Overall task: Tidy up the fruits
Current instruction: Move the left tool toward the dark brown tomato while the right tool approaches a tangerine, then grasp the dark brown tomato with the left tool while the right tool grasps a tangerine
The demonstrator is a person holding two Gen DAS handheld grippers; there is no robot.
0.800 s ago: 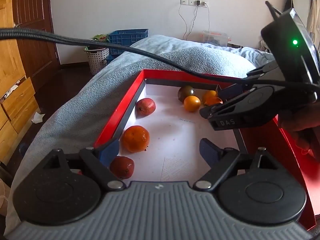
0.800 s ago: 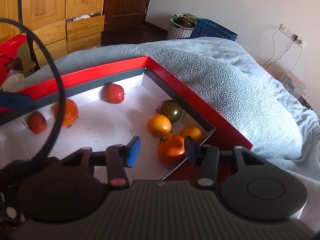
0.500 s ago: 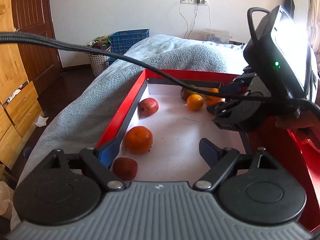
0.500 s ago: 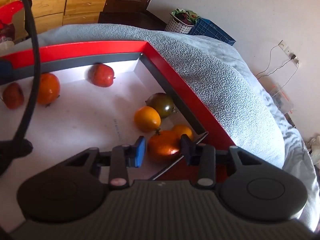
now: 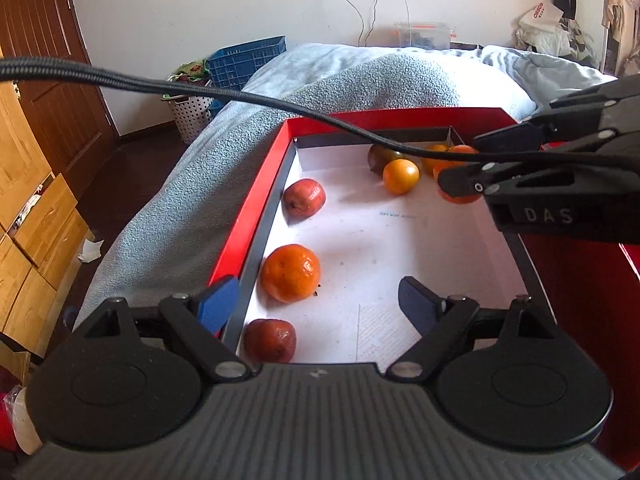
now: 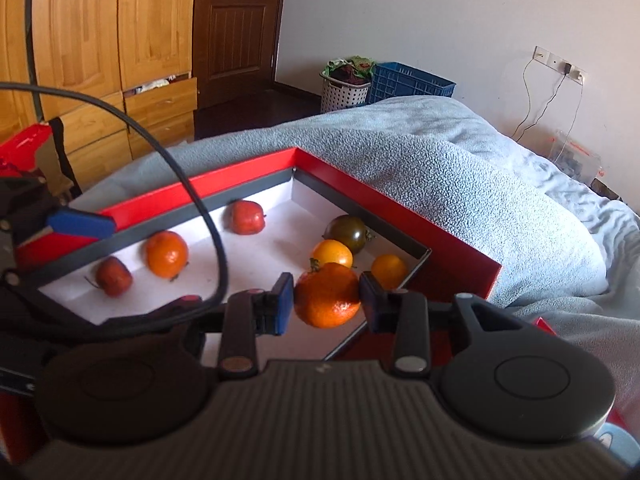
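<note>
A bedroom: a grey-blue blanket (image 6: pixel 460 168) covers the bed, and on it lies a red tray (image 5: pixel 256 204) with a white floor.

Nearest in the left wrist view, the left gripper (image 5: pixel 316 304) has its jaws spread wide with nothing between them; its left blue pad sits over the tray's near rim. A dark red fruit (image 5: pixel 270 340) by that rim is partly cut off by the gripper body. Beyond it along the left wall lie a large tangerine (image 5: pixel 291 274) and a red apple-like fruit (image 5: pixel 304 198).

The right gripper (image 6: pixel 326 300) pinches a stemmed tangerine (image 6: pixel 327 296) between its pads, held near the tray's right corner. Half a second ago the pads only flanked this fruit as it lay on the tray floor; now it looks lifted, though the gap beneath it is hard to judge.

Farther back sit a small orange (image 6: pixel 332 254), a dark green-brown tomato (image 6: pixel 349 233) and another small orange (image 6: pixel 389 271) in the corner. In the left view a black cable (image 5: pixel 200 94) crosses the far fruits, and the right gripper's body hides part of the corner.
</note>
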